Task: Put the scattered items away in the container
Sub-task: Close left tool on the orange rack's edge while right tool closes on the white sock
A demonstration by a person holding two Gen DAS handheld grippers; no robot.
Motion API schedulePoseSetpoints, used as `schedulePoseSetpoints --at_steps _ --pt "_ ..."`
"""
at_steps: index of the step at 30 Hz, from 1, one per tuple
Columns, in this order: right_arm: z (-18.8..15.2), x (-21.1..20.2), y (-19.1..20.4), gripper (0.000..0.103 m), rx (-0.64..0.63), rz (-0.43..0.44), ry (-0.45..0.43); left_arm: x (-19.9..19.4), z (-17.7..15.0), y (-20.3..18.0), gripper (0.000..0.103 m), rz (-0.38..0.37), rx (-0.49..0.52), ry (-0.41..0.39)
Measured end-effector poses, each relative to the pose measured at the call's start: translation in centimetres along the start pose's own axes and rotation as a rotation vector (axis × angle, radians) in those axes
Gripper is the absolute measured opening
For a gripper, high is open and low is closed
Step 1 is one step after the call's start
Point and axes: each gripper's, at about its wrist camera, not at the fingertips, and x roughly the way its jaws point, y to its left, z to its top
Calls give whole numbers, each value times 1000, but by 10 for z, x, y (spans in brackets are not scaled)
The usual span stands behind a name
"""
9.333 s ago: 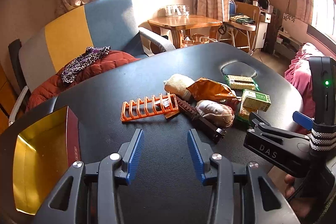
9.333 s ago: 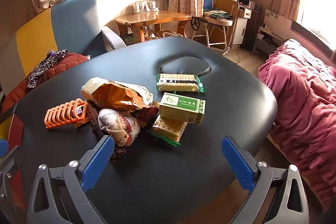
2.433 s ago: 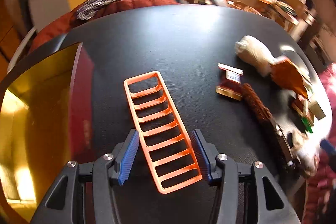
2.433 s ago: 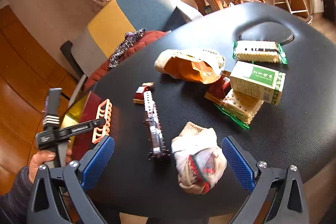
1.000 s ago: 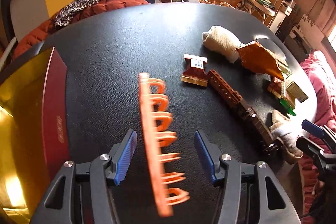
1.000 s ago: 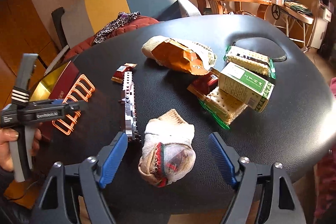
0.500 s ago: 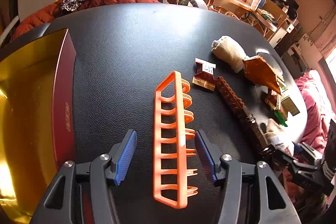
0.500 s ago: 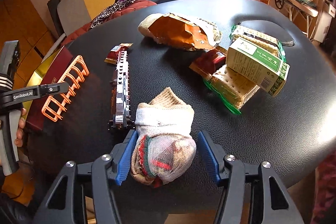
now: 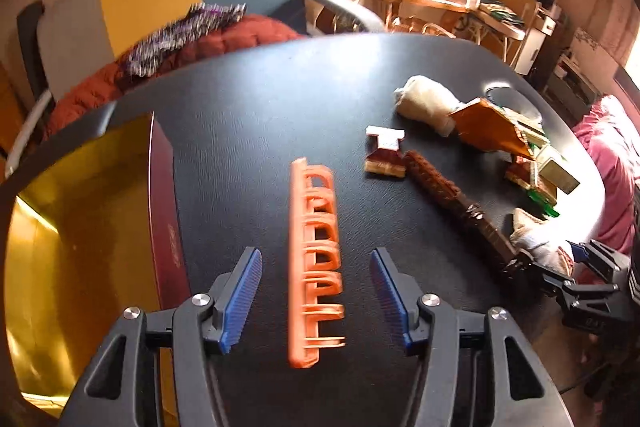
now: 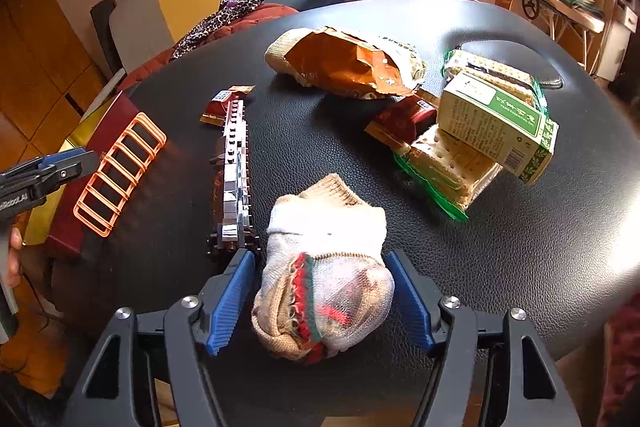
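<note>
An orange wire rack (image 9: pixel 304 211) stands on its long side on the black table, blurred. It sits between the fingers of my left gripper (image 9: pixel 314 253), whose jaws are closing a little with a gap at each pad. In the right wrist view the rack (image 10: pixel 120 171) shows its broad face beside the left gripper (image 10: pixel 68 163). The gold-lined red box (image 9: pixel 164 195) lies just left of it. A rolled sock (image 10: pixel 324 267) lies on the table between the fingers of my right gripper (image 10: pixel 320 255). Those jaws are opening, with the pads at the sock's sides.
A long brown brick model (image 10: pixel 234 167), a small wrapper (image 10: pixel 224 103), an orange snack bag (image 10: pixel 344 67), a green carton (image 10: pixel 492 123) and cracker packs (image 10: pixel 448 163) lie farther out. A second sock roll (image 9: pixel 424 99) sits behind. An armchair with a red jacket (image 9: pixel 224 43) stands beyond the table.
The right jaws closed in on the sock, then widened again. The rack rolled from showing its face to edge-on between the left fingers, and the left gripper drew back slightly.
</note>
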Motion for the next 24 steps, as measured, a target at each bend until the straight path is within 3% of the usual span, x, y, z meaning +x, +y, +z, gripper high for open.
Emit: schedulePoseSetpoints --at_steps 5,9,10,11,12,16,24 --pt "0 1 1 73 7 -3 -6 21 4 10 57 -23 -38 59" --pt "0 0 1 73 16 -7 -12 30 6 4 49 -26 -27 71" --pt "0 0 2 69 14 -16 -12 32 6 4 34 -38 -32 74" --pt "-1 -1 4 63 6 -37 -15 34 6 3 29 -57 -40 82" --pt "-1 -2 4 49 -2 -52 -19 37 5 3 25 -76 -48 89" --pt "-4 -6 4 40 -15 -75 -28 30 -1 4 20 -108 -60 63" --pt "-7 -15 6 37 6 -111 -35 2 -6 -8 15 -122 -8 -20"
